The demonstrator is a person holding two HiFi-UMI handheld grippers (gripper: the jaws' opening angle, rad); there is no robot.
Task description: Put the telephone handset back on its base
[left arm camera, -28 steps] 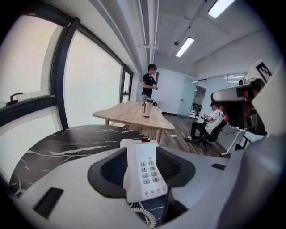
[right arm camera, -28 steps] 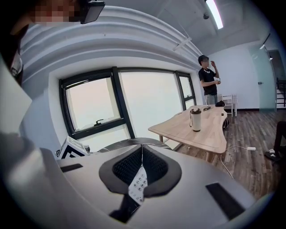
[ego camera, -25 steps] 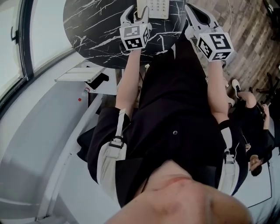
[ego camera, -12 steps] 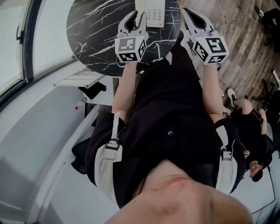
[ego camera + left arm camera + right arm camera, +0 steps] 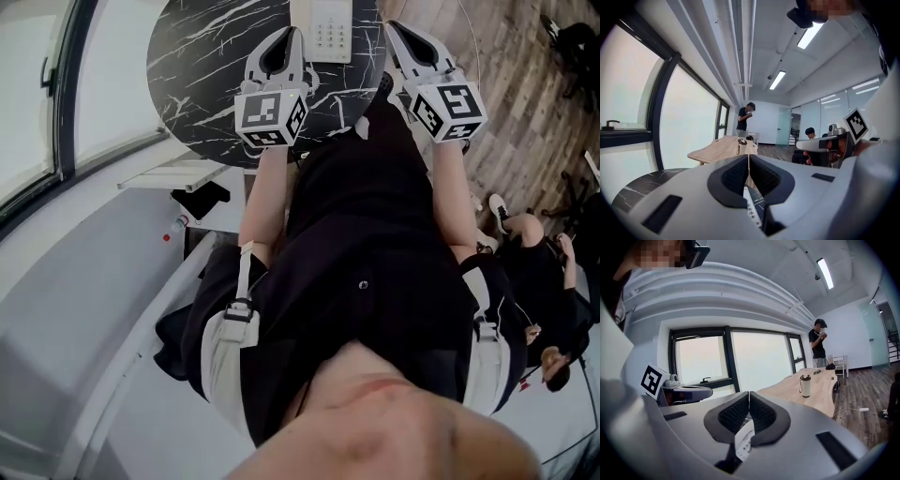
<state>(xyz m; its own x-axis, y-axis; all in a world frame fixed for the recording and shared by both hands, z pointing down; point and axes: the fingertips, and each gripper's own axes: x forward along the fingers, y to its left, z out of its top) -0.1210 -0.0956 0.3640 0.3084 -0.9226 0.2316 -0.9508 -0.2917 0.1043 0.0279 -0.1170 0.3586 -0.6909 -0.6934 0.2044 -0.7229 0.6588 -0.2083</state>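
A white telephone (image 5: 323,28) with a grey keypad lies on the round black marble table (image 5: 206,66), cut off by the top edge of the head view. Whether its handset is on the base I cannot tell. My left gripper (image 5: 294,34) hangs just left of the phone. Its jaws have just been closing and now meet with nothing between them. Under them in the left gripper view a strip of the keypad (image 5: 752,213) shows. My right gripper (image 5: 392,26) is shut and empty to the phone's right, with a bit of the white phone (image 5: 744,444) below its pads.
Beyond the marble table stands a long wooden table (image 5: 724,147) with a tumbler (image 5: 804,385) on it. A person (image 5: 745,117) stands at its far end. Another person (image 5: 534,244) sits on the wooden floor at the right. Windows run along the left.
The left gripper's jaws went from wide open to shut. Both grippers have risen above the table, the left one more.
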